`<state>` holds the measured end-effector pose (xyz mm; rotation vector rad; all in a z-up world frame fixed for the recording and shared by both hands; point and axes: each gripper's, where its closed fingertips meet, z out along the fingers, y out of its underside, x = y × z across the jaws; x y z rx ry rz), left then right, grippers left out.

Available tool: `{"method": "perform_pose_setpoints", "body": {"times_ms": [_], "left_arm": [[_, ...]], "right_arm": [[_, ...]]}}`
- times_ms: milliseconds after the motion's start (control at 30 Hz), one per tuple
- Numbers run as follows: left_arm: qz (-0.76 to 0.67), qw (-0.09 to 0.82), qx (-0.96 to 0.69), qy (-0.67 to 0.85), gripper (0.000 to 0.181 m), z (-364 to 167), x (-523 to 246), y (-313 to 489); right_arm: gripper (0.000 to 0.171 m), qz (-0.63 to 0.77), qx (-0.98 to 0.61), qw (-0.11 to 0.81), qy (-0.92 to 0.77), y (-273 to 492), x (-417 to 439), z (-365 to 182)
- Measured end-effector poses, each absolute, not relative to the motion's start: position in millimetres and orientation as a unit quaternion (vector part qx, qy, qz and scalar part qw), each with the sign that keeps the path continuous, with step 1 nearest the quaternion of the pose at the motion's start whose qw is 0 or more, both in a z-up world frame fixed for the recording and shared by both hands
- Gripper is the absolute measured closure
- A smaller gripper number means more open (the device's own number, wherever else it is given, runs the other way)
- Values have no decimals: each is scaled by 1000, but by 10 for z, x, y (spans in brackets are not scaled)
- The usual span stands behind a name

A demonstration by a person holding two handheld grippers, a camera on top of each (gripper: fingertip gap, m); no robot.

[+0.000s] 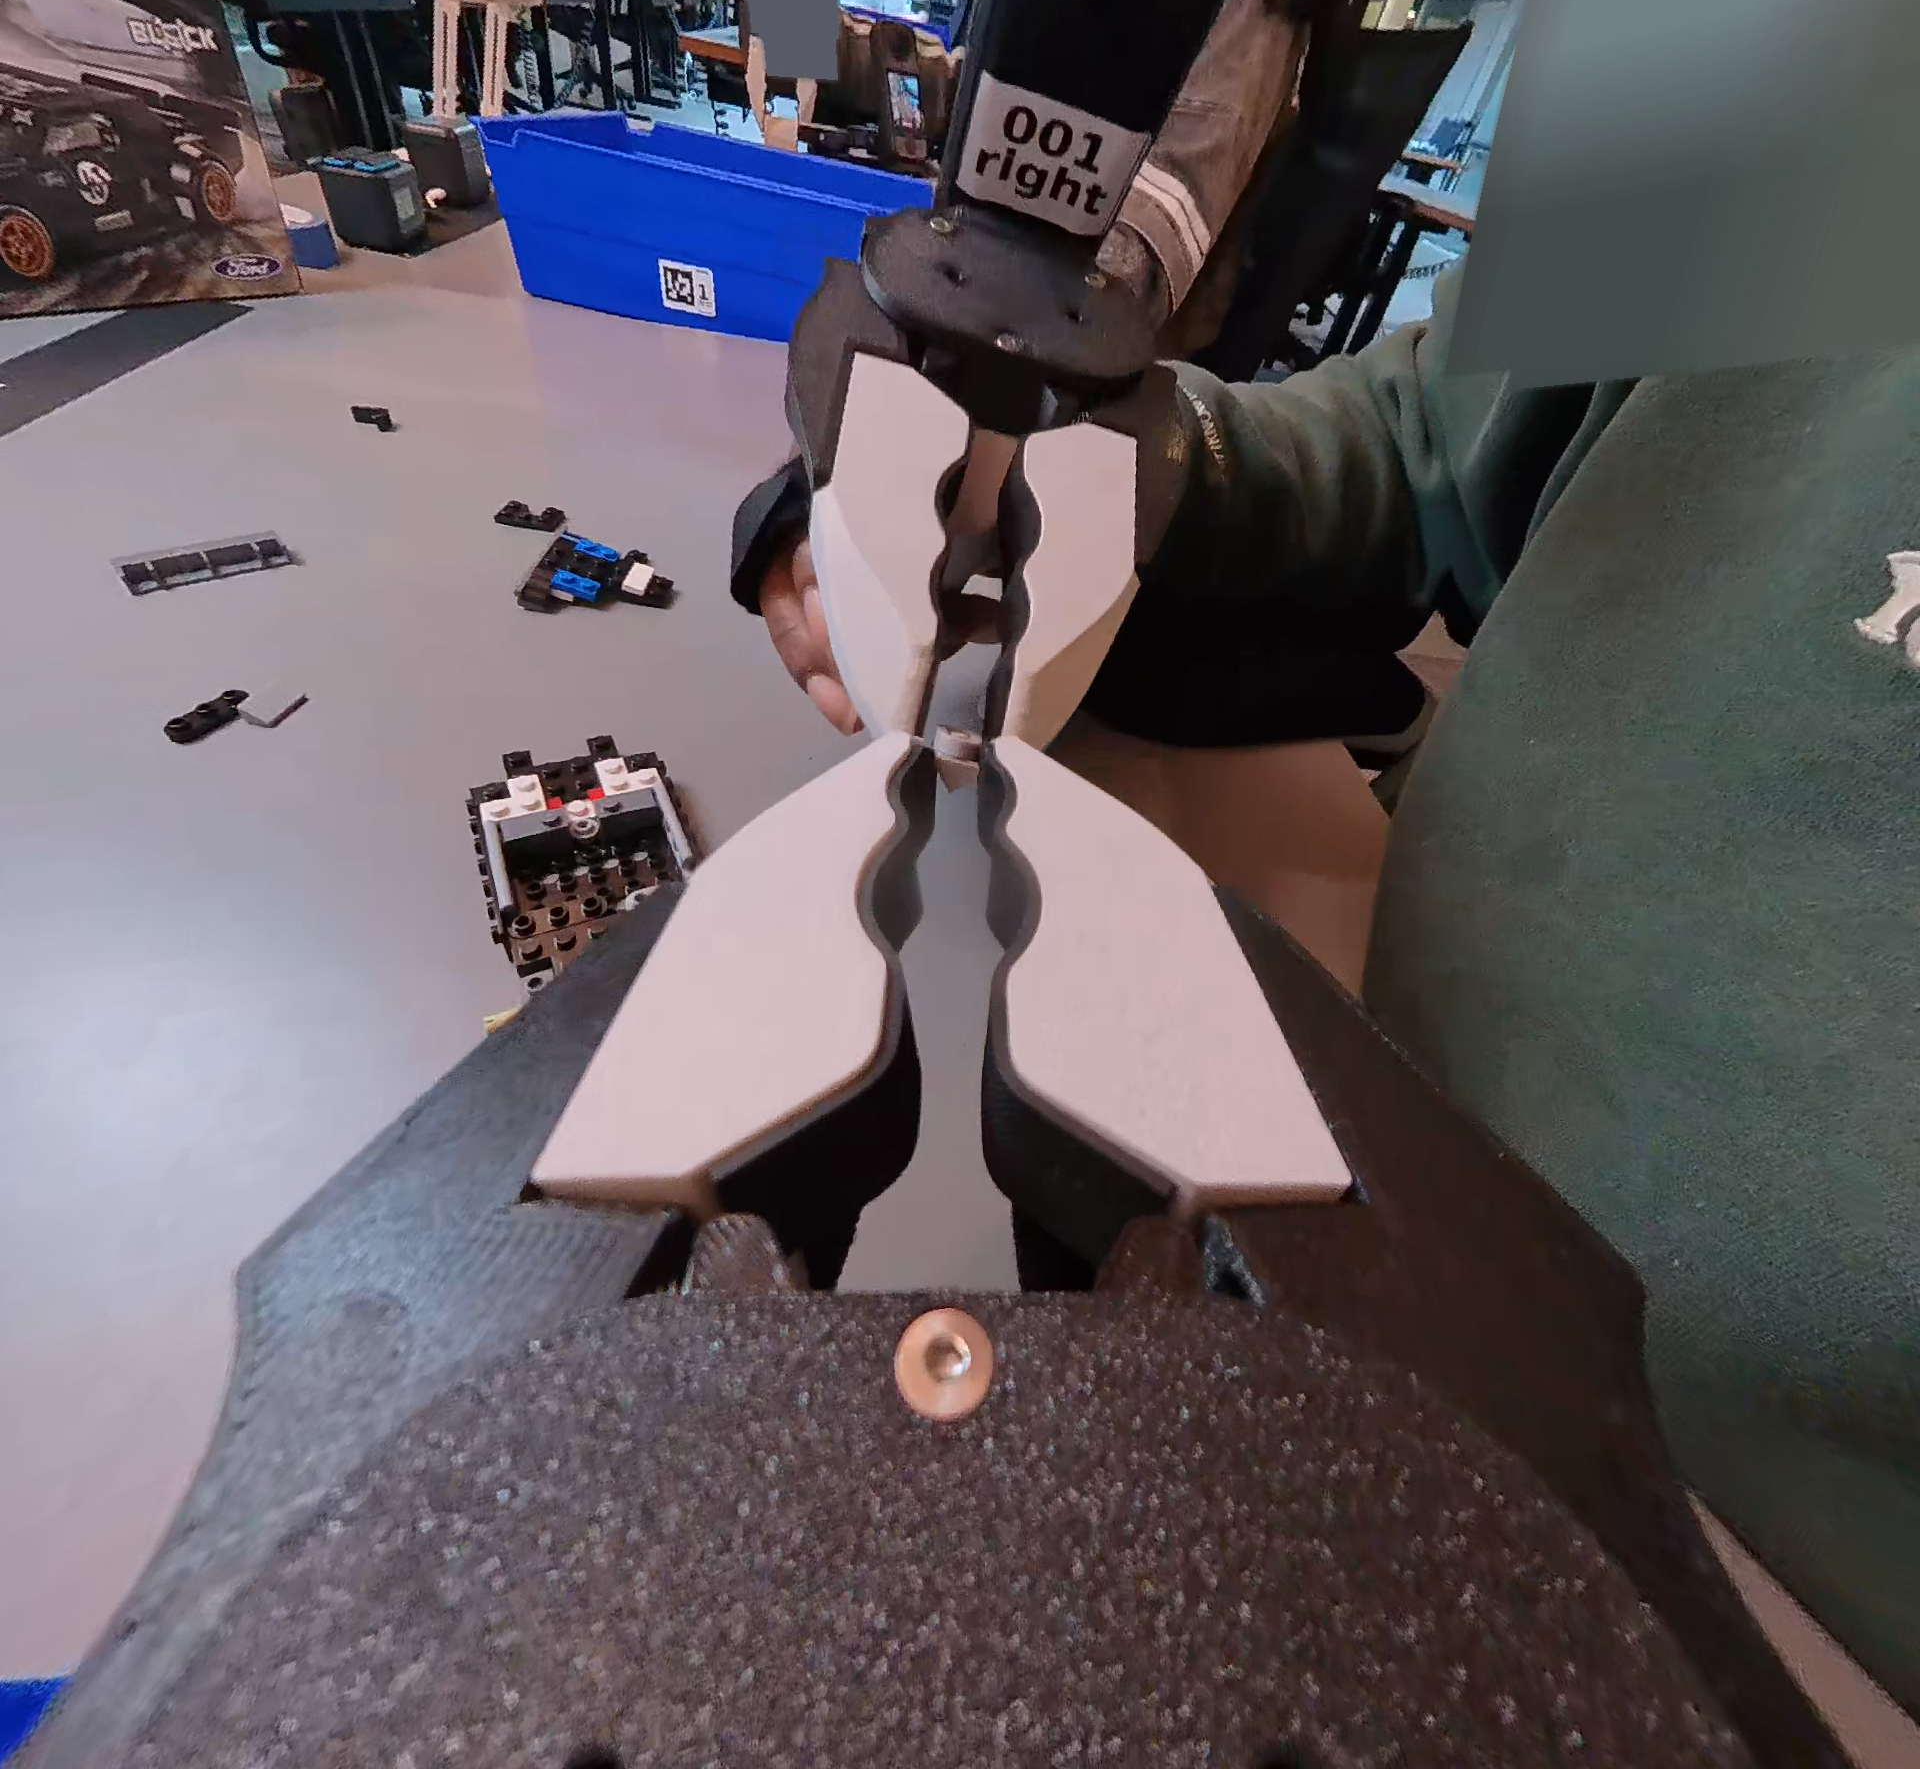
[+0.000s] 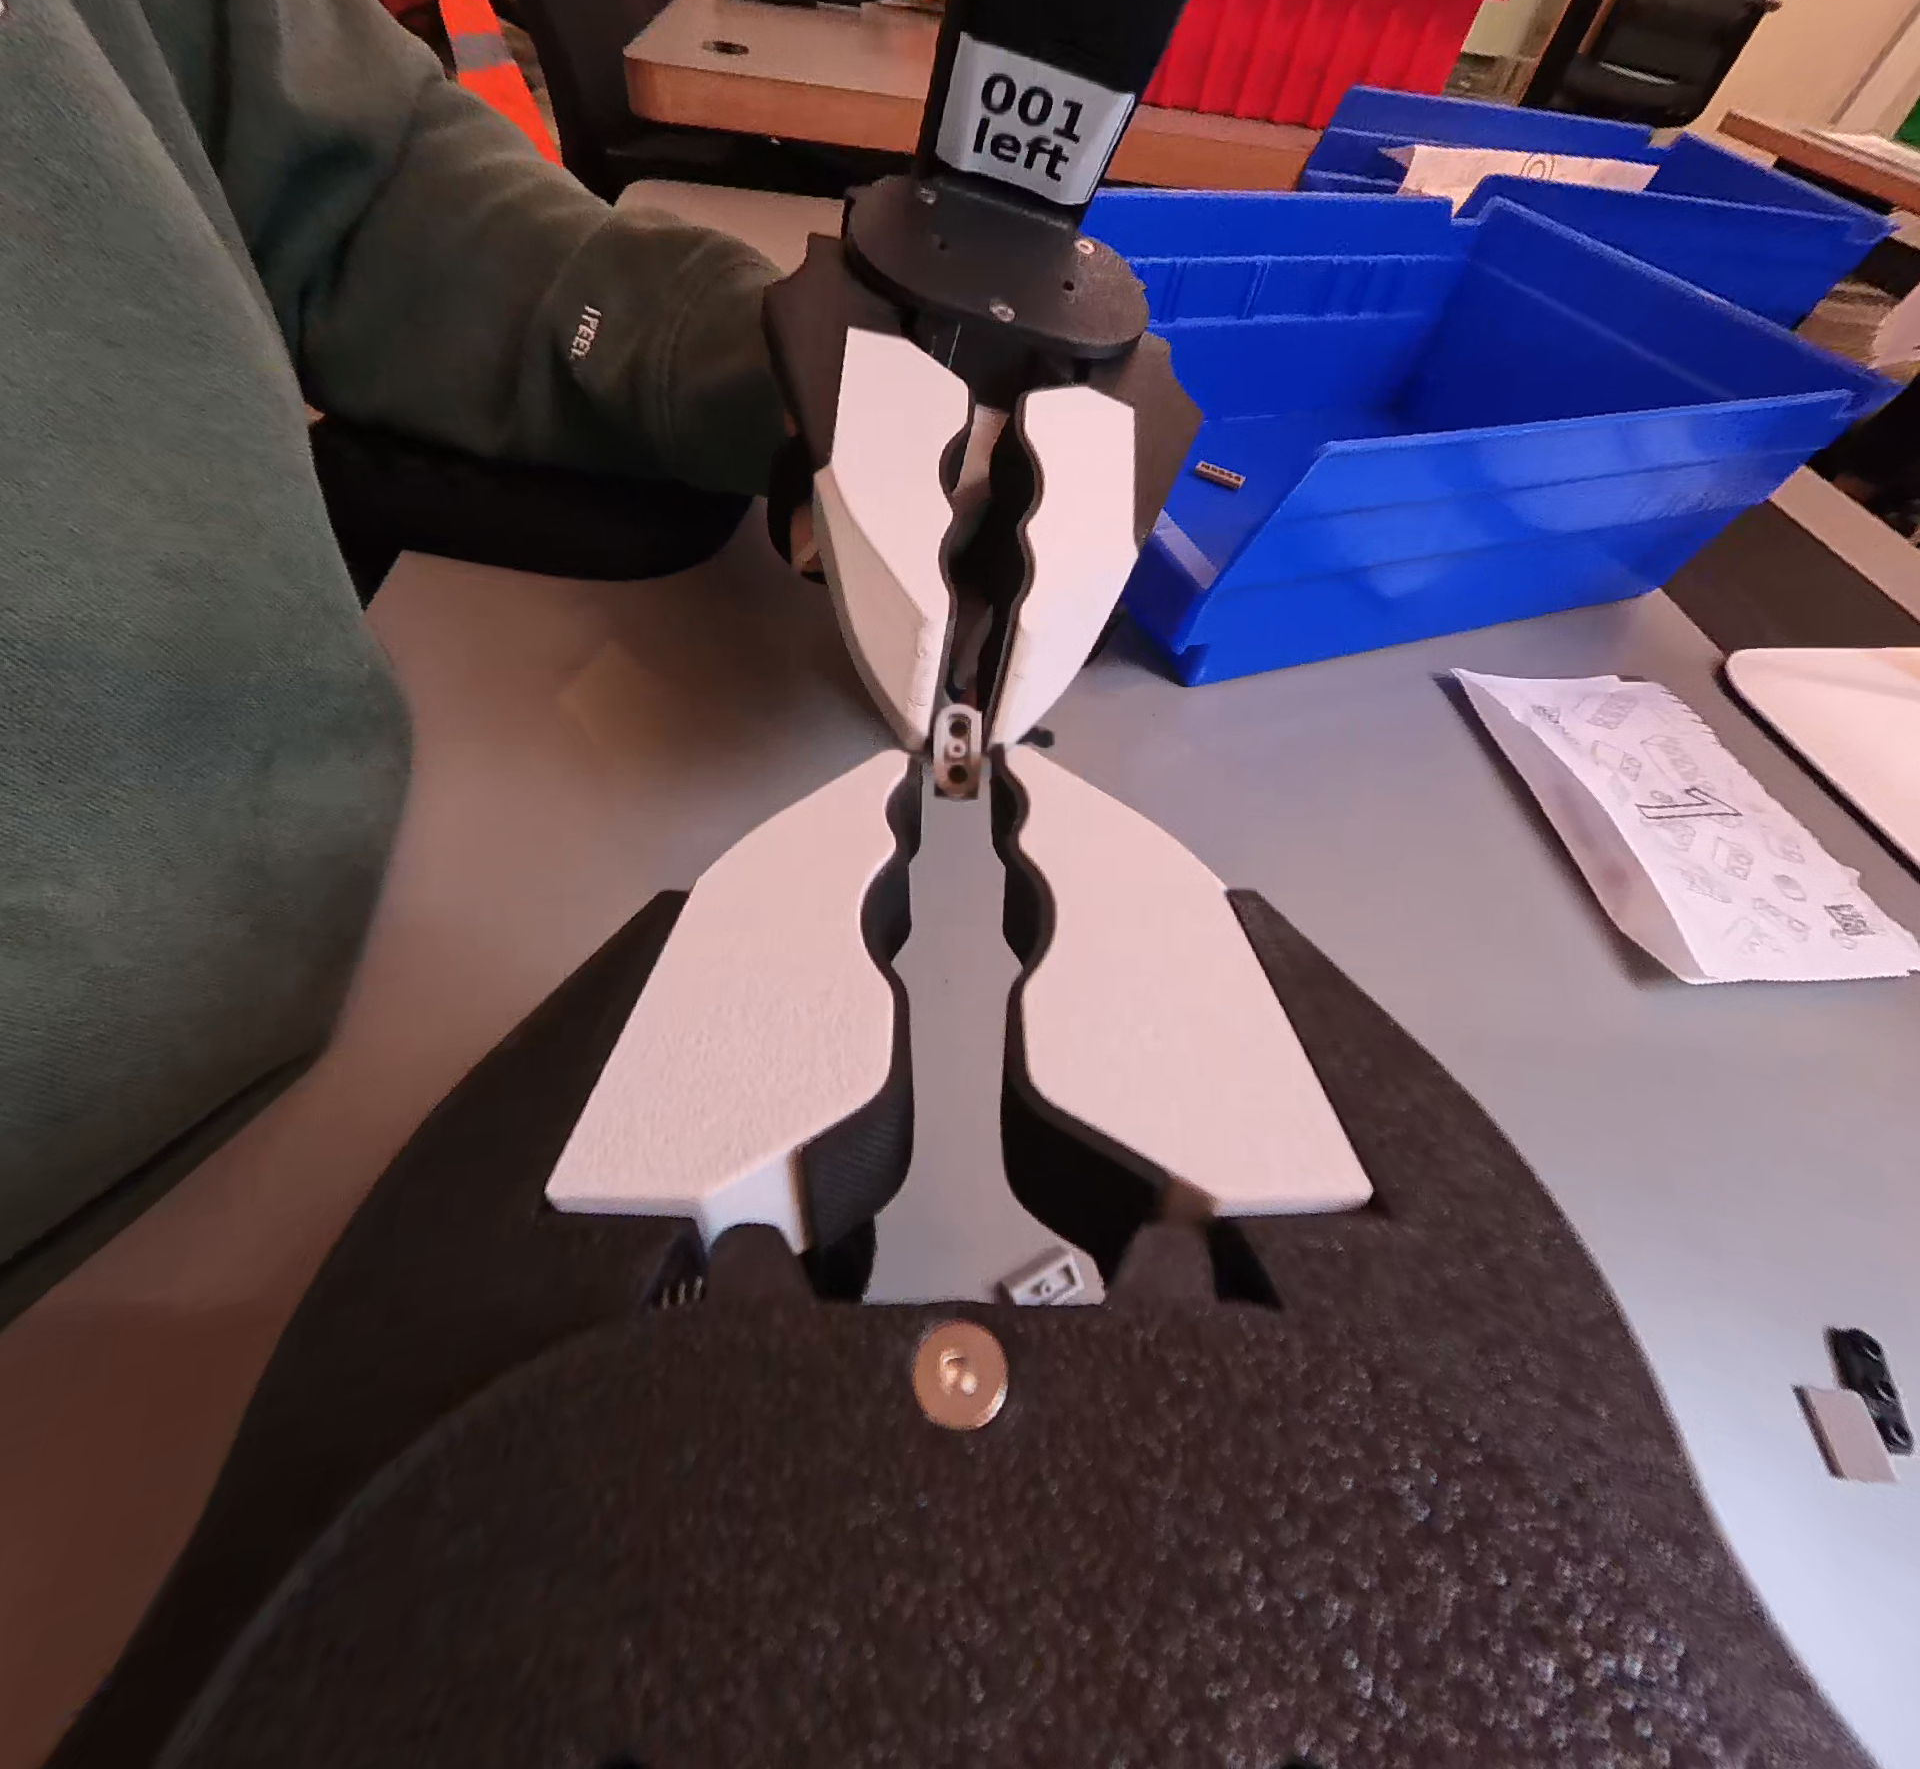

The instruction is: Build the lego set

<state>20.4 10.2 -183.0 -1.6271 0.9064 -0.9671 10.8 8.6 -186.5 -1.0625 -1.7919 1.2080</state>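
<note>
My left gripper point(image 1: 951, 763) and my right gripper point(image 1: 958, 724) meet tip to tip above the grey table point(image 1: 312, 1044). Both are shut on one small grey brick piece point(image 1: 956, 745) held between them. In the right wrist view the piece point(image 2: 956, 751) shows two round holes. There my right gripper point(image 2: 956, 784) pinches its near end and my left gripper point(image 2: 961, 720) pinches its far end. A person's hand and green sleeve point(image 2: 468, 296) hold each tool.
A part-built black brick car point(image 1: 577, 846), a black and blue sub-assembly point(image 1: 592, 571) and loose black pieces point(image 1: 208, 713) lie on the left. Blue bins point(image 2: 1507, 431), a printed paper bag point(image 2: 1683, 826), a grey brick point(image 2: 1049, 1288) and a grey tile point(image 2: 1844, 1444) lie on the right. A car box point(image 1: 114, 130) stands far left. The grippers are tip to tip, or close to it.
</note>
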Motion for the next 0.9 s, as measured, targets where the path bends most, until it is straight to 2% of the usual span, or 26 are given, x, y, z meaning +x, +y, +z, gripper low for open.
{"method": "perform_pose_setpoints", "body": {"times_ms": [267, 567, 900], "left_arm": [[-372, 491, -679, 399, 173, -1932, 183, 103], [-415, 486, -660, 396, 173, -1865, 214, 42], [-352, 503, -685, 391, 173, -1894, 229, 140]], "right_arm": [[163, 429, -415, 363, -715, 98, 94, -1951], [164, 549, -420, 298, -658, 39, 150, -1792], [165, 623, -444, 261, -589, 119, 114, -1694]]}}
